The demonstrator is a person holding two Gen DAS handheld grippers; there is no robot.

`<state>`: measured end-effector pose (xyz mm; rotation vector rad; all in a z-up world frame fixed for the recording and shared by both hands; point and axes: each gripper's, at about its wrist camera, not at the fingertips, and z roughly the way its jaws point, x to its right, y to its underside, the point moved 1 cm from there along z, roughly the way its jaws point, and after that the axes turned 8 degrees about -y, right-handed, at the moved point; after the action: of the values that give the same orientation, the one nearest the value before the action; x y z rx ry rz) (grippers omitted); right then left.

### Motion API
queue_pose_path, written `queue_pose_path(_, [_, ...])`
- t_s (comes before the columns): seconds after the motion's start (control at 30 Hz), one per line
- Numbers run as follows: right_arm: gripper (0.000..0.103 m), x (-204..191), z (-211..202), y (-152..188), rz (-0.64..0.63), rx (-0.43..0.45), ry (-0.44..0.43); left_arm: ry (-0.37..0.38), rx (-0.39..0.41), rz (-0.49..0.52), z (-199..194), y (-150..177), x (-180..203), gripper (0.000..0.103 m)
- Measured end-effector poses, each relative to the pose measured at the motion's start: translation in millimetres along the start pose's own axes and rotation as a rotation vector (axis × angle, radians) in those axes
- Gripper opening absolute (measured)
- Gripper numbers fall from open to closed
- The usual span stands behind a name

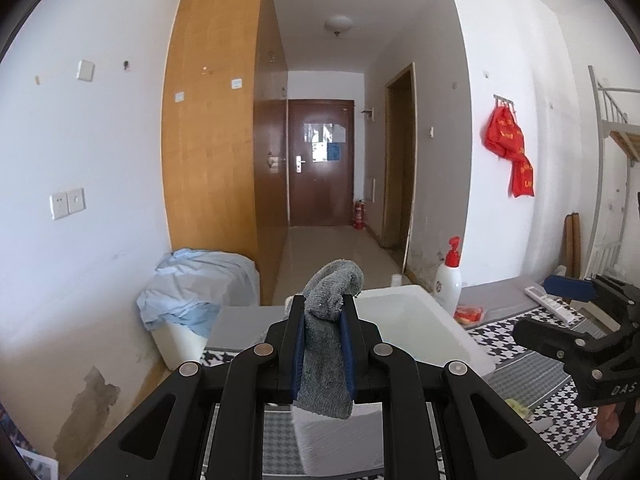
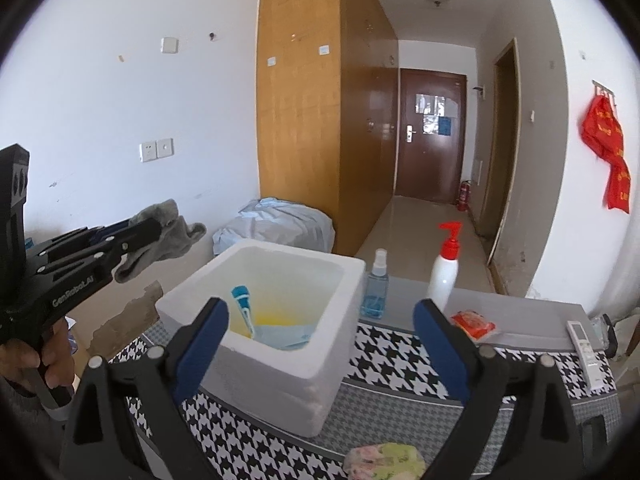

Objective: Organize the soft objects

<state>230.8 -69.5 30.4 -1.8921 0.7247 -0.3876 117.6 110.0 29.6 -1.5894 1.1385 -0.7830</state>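
Observation:
My left gripper (image 1: 323, 322) is shut on a grey sock (image 1: 326, 344), which droops over its blue pads above the near left side of a white foam box (image 1: 436, 344). From the right wrist view the same left gripper (image 2: 148, 226) hangs in the air left of the white foam box (image 2: 276, 368), the grey sock (image 2: 168, 236) dangling from it. My right gripper (image 2: 320, 324) stands open wide, nothing between its fingers, in front of the box. Inside the box lie a blue and white sock (image 2: 243, 304) and pale blue and yellow cloth (image 2: 280, 332). A floral yellow-green soft item (image 2: 384, 460) rests on the houndstooth cloth (image 2: 400, 356).
On the table behind the box stand a blue spray bottle (image 2: 375, 292) and a white pump bottle with a red top (image 2: 444, 272). A red packet (image 2: 474, 324) and a white remote (image 2: 586, 352) lie at the right. A light-blue cloth covers a bin (image 2: 276, 220) on the floor.

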Motion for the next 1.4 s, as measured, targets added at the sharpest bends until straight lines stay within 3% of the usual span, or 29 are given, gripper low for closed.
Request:
queue_pose_path(1.07, [0.097,50,-41,28,0.075,0.004,0.111,0.099,-0.066,0.024,38,-3,56,0.019])
queue_pose_path(1.13, [0.097,52,-41,29,0.078,0.002,0.114,0.092,-0.075,0.030,44,-1,59,0.024])
queue_pose_path(1.17, [0.097,53,-41,30,0.079,0.000,0.116,0.090,-0.080,0.033,46,0,59,0.032])
queue_pose_path(1.23, [0.097,55,-40,32,0.081,-0.003,0.121,0.078,-0.086,0.030,49,2,59,0.059])
queue_pose_path(1.27, [0.097,56,-40,33,0.082,-0.004,0.124,0.069,-0.084,0.027,49,3,58,0.080])
queue_pose_path(1.3, [0.097,57,-40,34,0.085,-0.005,0.124,0.059,-0.077,0.022,49,4,57,0.090])
queue_pose_path(1.4, [0.097,59,-40,36,0.093,-0.008,0.121,0.053,-0.080,0.018,50,7,56,0.094])
